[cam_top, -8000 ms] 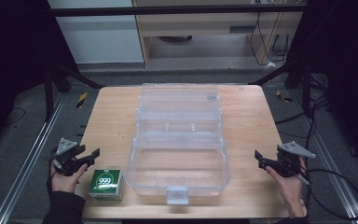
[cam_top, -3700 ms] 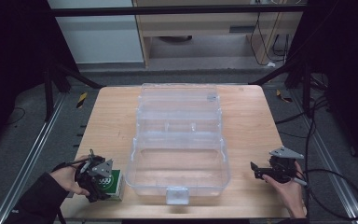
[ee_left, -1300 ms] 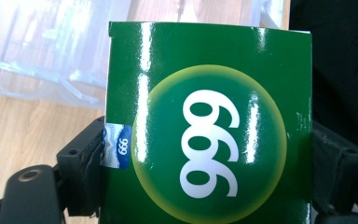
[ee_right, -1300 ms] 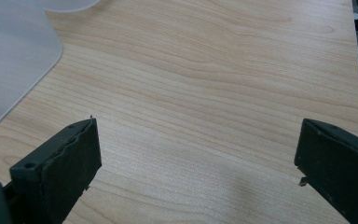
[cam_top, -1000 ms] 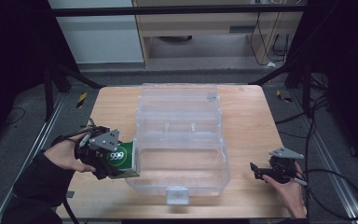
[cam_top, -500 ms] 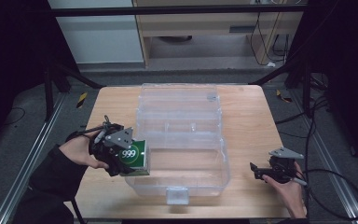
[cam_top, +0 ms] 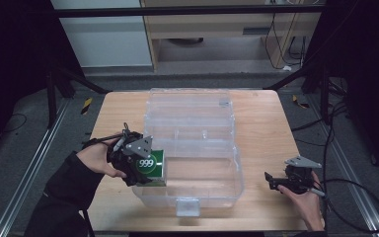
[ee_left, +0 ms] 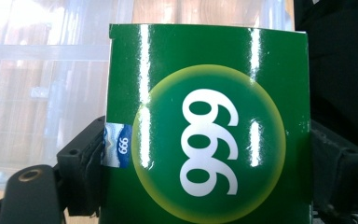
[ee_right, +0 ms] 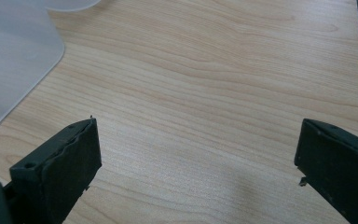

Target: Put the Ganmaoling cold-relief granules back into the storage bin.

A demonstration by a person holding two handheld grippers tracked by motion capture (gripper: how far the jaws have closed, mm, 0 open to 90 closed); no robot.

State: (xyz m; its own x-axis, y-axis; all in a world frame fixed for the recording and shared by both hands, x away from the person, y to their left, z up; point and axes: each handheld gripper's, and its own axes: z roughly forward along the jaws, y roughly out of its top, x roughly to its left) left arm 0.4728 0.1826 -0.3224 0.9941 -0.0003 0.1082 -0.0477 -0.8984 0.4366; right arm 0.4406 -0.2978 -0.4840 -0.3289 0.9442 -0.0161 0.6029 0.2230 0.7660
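Step in hand: carrying a green carton marked "999" (cam_top: 150, 168) to the clear plastic storage box (cam_top: 190, 148), whose lid lies open toward the far edge of the wooden table (cam_top: 261, 128).
Carton's place: clamped in the left gripper (cam_top: 134, 157), held at the box's near-left wall, just over its rim; the high view leaves unclear whether it has crossed fully inside.
Left jaws: pressed against both side faces of the carton (ee_left: 205, 130), its printed front facing the camera and the translucent box behind it.
Right jaws: standing wide apart with nothing between them, above bare wood, a corner of the box (ee_right: 14, 56) at upper left.
Left arm's pose: forearm in a dark sleeve comes in from the lower left, hand wrapped around the gripper, which points toward the box.
Right hand's pose: the right gripper (cam_top: 276, 181) sits low on the table, well right of the box, pointing at it.
Next move, as judged: take the carton over the wall, lower it to the floor of the near compartment, then open the jaws.
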